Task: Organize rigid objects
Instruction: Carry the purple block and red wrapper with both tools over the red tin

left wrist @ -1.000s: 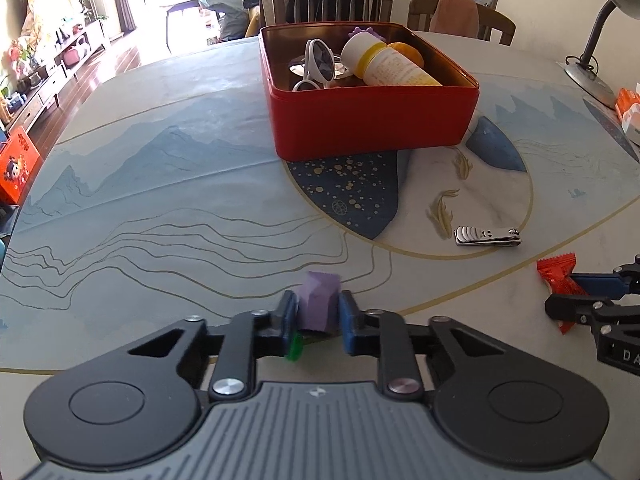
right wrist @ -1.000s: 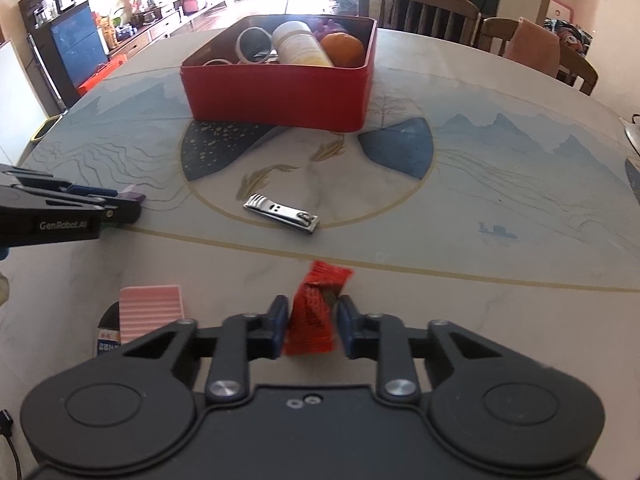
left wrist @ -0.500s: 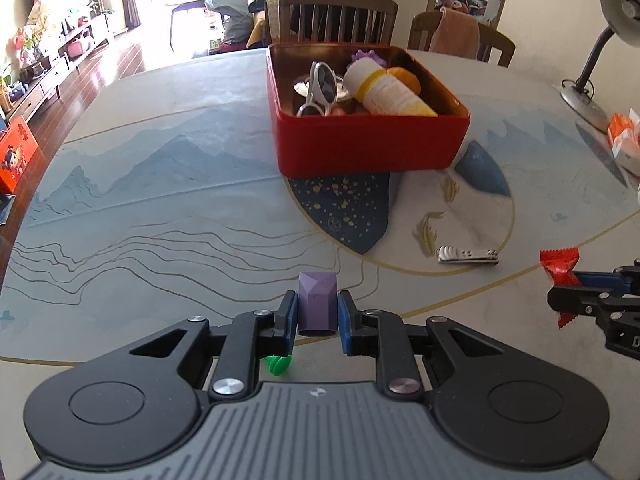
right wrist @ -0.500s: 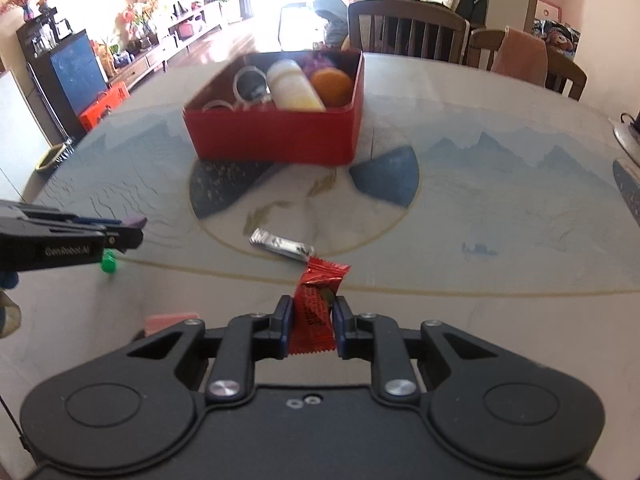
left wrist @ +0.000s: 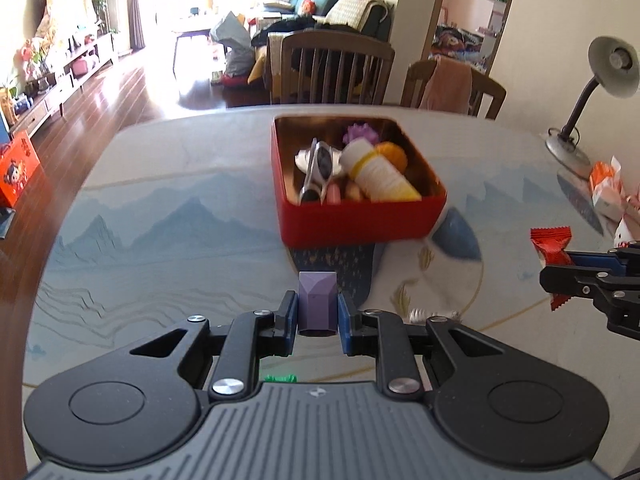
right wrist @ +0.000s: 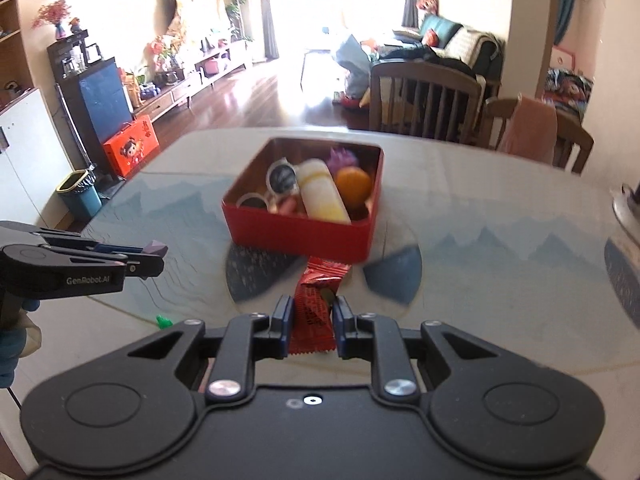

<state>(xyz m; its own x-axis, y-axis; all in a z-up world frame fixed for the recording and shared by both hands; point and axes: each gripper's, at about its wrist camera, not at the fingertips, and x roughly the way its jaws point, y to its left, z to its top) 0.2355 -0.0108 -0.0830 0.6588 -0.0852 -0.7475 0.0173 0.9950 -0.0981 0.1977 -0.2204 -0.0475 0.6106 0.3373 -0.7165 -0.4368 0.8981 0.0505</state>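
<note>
Since a second ago both grippers have been lifted off the table and carried toward the red tin point(left wrist: 360, 216), which is now seen from higher up with its contents more exposed. A purple faceted block point(left wrist: 317, 300) is clamped upright between the closed blue pads of the left gripper point(left wrist: 318, 318), held above the table point(left wrist: 160, 240) short of the tin's near wall. A red snack packet point(right wrist: 316, 308) is pinched between the closed pads of the right gripper point(right wrist: 310, 326), its upper end reaching up toward the tin's near wall. Inside the tin, white-framed sunglasses point(left wrist: 318, 170), a white bottle with a yellow band point(left wrist: 378, 174), an orange ball point(left wrist: 394, 154) and a purple spiky ball point(left wrist: 360, 134) are seen lying together. A small green piece point(right wrist: 163, 321) is left on the table, well short of the tin on its left side. A nail clipper point(left wrist: 430, 314) is partly hidden behind the left gripper's linkage, nearer than the tin. A desk lamp point(left wrist: 592, 92) is stood far to the tin's right.
</note>
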